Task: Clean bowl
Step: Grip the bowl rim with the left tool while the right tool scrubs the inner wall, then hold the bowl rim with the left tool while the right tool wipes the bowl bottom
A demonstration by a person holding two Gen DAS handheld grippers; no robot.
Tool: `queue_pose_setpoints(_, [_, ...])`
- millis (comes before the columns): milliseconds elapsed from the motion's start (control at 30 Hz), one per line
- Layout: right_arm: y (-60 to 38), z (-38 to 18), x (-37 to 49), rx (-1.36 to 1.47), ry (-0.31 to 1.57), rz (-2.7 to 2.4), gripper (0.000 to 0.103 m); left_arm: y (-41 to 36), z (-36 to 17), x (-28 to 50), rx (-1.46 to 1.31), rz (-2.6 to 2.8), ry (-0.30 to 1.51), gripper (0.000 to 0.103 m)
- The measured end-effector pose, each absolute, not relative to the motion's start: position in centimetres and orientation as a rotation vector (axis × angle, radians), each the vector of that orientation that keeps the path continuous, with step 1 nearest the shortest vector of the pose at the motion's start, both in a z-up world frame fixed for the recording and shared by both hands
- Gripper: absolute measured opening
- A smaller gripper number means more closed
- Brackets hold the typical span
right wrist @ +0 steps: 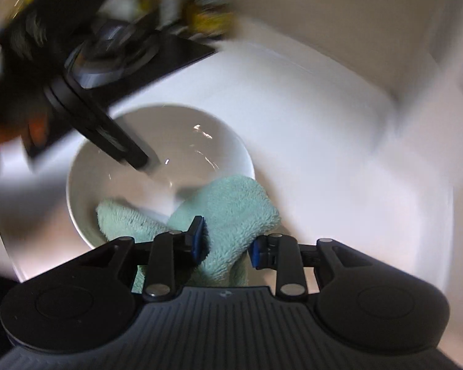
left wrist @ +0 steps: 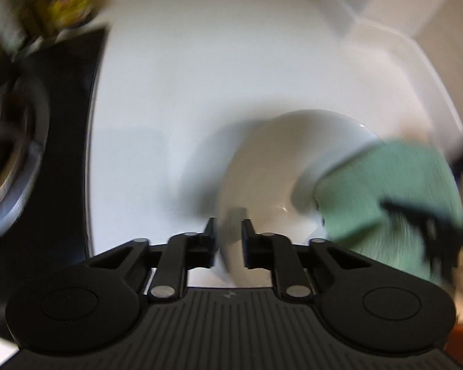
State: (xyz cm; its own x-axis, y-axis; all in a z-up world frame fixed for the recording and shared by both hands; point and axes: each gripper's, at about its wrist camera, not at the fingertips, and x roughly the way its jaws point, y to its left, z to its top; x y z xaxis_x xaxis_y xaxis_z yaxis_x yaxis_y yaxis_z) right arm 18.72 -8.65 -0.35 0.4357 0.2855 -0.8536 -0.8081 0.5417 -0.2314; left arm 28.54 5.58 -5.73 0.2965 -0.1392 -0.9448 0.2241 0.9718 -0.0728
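The white bowl (left wrist: 262,169) rests on a white surface, and its near rim runs between the fingers of my left gripper (left wrist: 228,225), which is shut on that rim. In the right wrist view the bowl (right wrist: 185,141) lies ahead, with the left gripper (right wrist: 142,163) reaching into it from the upper left. A green fluffy cloth (right wrist: 228,206) is bunched over the bowl's near edge. My right gripper (right wrist: 228,231) is shut on the cloth between its blue pads. In the left wrist view the cloth (left wrist: 385,185) and the right gripper (left wrist: 416,219) are blurred at the right.
A black hob (left wrist: 68,154) with a round metal pot or burner (left wrist: 12,141) lies to the left of the white surface (left wrist: 200,77). Blurred colourful packets (left wrist: 68,9) stand behind it. A raised white wall (right wrist: 416,123) borders the surface on the right.
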Motion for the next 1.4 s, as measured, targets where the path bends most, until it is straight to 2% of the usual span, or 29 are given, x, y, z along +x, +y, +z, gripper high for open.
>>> queue_pose_setpoints(133, [-7.7, -0.3, 20.8, -0.991, 0.757, 0.989, 0.024, 4.2, -5.1, 30.8, 0.199, -0.316, 1.246, 0.017])
queue_pose_setpoints(200, [-6.8, -0.1, 21.8, -1.062, 0.721, 1.1, 0.024, 2.9, -5.4, 32.1, 0.281, -0.343, 1.262, 0.022])
queue_pose_setpoints(300, [-5.9, -0.3, 22.8, -1.123, 0.692, 1.131, 0.024, 1.9, -5.6, 32.9, 0.359, -0.329, 1.237, 0.026])
queue_pose_setpoints(367, [-5.7, -0.3, 23.6, -1.085, 0.702, 1.108, 0.024, 2.9, -5.6, 33.1, 0.268, -0.282, 1.226, 0.028])
queue_pose_setpoints(567, [-7.6, -0.4, 24.3, -0.647, 0.863, 0.851, 0.022, 4.8, -5.8, 32.0, 0.084, -0.181, 1.165, 0.035])
queue_pose_setpoints(733, [-10.6, -0.3, 21.4, -0.248, 0.976, 0.559, 0.021, 4.8, -5.9, 30.8, 0.021, -0.116, 1.15, 0.038])
queue_pose_setpoints(900, [-11.5, -0.7, 16.5, 0.027, 0.971, 0.366, 0.024, 5.2, -6.8, 29.9, -0.097, -0.002, 1.15, 0.042])
queue_pose_setpoints(967, [-11.3, -0.9, 14.5, 0.088, 0.947, 0.307, 0.024, 5.3, -6.9, 29.0, -0.135, 0.048, 1.157, 0.04])
queue_pose_setpoints(1033, [-10.7, -1.1, 14.0, 0.022, 0.927, 0.333, 0.024, 4.9, -6.8, 28.1, -0.051, 0.039, 1.186, 0.034])
queue_pose_setpoints(1067, [-10.7, -0.9, 14.1, -0.009, 0.929, 0.361, 0.024, 4.8, -6.7, 27.9, -0.013, 0.009, 1.2, 0.029])
queue_pose_setpoints(1100, [-11.3, -0.6, 14.4, -0.045, 0.943, 0.411, 0.024, 4.7, -6.6, 27.8, 0.025, -0.02, 1.213, 0.019])
queue_pose_setpoints(1133, [-11.8, -0.2, 15.3, -0.121, 0.957, 0.482, 0.024, 4.8, -6.5, 27.6, 0.052, -0.062, 1.226, 0.016])
queue_pose_setpoints(1267, [-10.4, 0.3, 18.1, -0.451, 0.955, 0.668, 0.023, 4.6, -4.5, 28.4, 0.16, -0.233, 1.22, 0.016])
queue_pose_setpoints(1400, [-8.6, 0.5, 20.2, -0.74, 0.912, 0.858, 0.023, 2.9, -4.7, 30.5, 0.277, -0.293, 1.235, 0.021])
